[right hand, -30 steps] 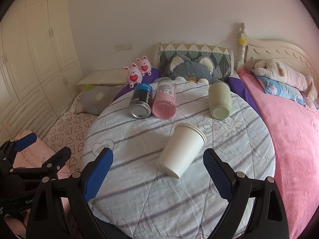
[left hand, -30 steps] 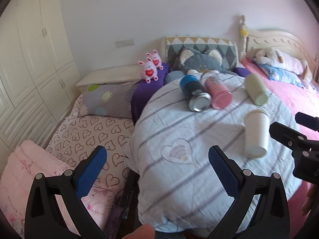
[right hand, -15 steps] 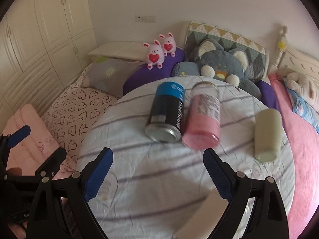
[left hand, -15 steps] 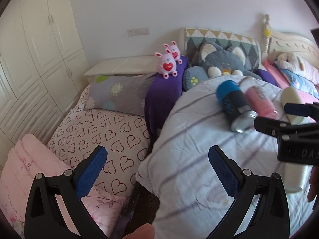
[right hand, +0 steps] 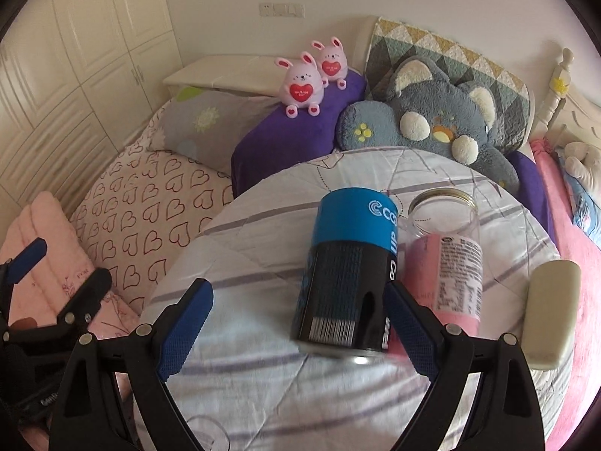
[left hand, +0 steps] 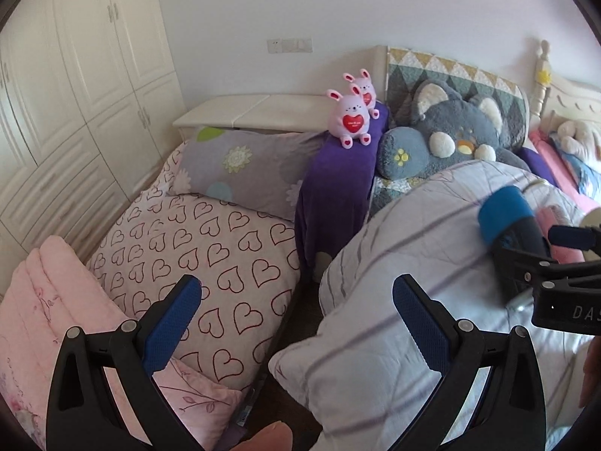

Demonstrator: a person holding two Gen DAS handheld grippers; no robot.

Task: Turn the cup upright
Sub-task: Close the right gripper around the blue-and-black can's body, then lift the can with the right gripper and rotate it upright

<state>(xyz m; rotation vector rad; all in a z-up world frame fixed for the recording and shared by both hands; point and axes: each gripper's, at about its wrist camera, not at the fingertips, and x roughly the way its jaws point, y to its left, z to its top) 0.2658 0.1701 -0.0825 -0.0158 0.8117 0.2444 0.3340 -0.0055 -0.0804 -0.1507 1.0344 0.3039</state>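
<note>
A blue-and-black cup (right hand: pixel 345 267) lies on its side on the round table with a striped cloth (right hand: pixel 263 383). My right gripper (right hand: pixel 296 334) is open, and its right finger is close beside the cup's lower end. A clear-and-pink jar (right hand: pixel 447 259) lies just right of the cup, and a pale green cup (right hand: pixel 550 315) lies further right. My left gripper (left hand: pixel 296 315) is open and empty over the table's left edge. In the left wrist view the blue-and-black cup (left hand: pixel 511 225) lies at the far right, partly behind my right gripper (left hand: pixel 563 259).
A heart-patterned bed (left hand: pixel 195 248) with a grey pillow lies left of the table. Two pink bunny toys (right hand: pixel 304 84) sit on a purple cushion, and a grey plush cat (right hand: pixel 432 120) sits behind the table. A pink blanket (right hand: pixel 586 300) is at the right.
Both grippers moved forward and left. The right gripper has closed in on the blue-and-black cup, and the white paper cup has dropped out of view. Both grippers stay open.
</note>
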